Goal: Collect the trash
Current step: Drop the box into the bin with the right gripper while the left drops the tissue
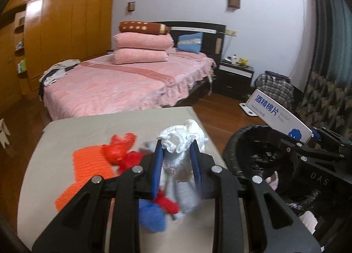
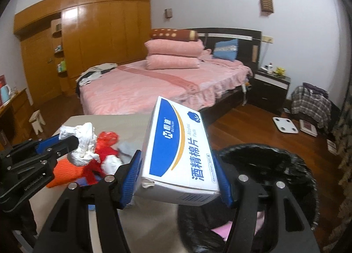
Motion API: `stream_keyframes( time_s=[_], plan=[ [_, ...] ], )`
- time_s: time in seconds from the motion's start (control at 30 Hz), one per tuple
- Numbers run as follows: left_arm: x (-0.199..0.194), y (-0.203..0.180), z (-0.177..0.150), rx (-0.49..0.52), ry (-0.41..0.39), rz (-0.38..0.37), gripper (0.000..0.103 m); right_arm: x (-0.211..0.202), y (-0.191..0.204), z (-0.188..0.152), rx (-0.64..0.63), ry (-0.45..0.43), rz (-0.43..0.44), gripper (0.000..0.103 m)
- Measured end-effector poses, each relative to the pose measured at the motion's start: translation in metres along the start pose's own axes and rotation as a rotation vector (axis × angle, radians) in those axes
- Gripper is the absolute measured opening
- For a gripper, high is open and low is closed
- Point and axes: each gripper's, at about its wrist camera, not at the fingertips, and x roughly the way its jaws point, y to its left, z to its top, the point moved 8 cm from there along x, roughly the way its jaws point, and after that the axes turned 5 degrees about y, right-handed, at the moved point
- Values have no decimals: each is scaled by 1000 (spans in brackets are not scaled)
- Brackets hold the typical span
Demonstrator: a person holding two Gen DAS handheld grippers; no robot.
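Left gripper [image 1: 177,156] clamps crumpled white tissue [image 1: 182,141]; right gripper [image 2: 179,178] grips the alcohol-pad box [image 2: 176,149].

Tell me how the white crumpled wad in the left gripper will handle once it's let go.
The white crumpled wad looks soft: it bulges around the left gripper pads, so it probably springs back. It seems light and may drift off the bin. It is unlikely to roll far.

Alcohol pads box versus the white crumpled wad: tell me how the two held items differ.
The alcohol pads box is rigid, flat-sided and printed in blue and white; the white crumpled wad is soft, shapeless and plain. The box fills widely spread right tongs; the wad is squeezed in much narrower left tongs. The box sits beside the black-lined bin; the wad is over the table. Both are gripped and lifted.
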Motion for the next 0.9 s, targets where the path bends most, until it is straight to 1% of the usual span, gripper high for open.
stream_keyframes(
  time_s=[0.23, 0.43, 0.77, 0.9],
  plan=[
    [18, -52, 6, 49, 5, -86, 24, -11, -60, -10, 56, 0, -98, 61],
    [35, -89, 9, 86, 14, -145, 24, -15, -104, -21, 95, 10, -169, 61],
    [68, -152, 9, 144, 37, -236, 24, -14, -161, -39, 149, 36, -257, 61],
    [80, -173, 7, 153, 52, -279, 25, -11, -176, -45, 166, 44, -282, 61]
  ],
)
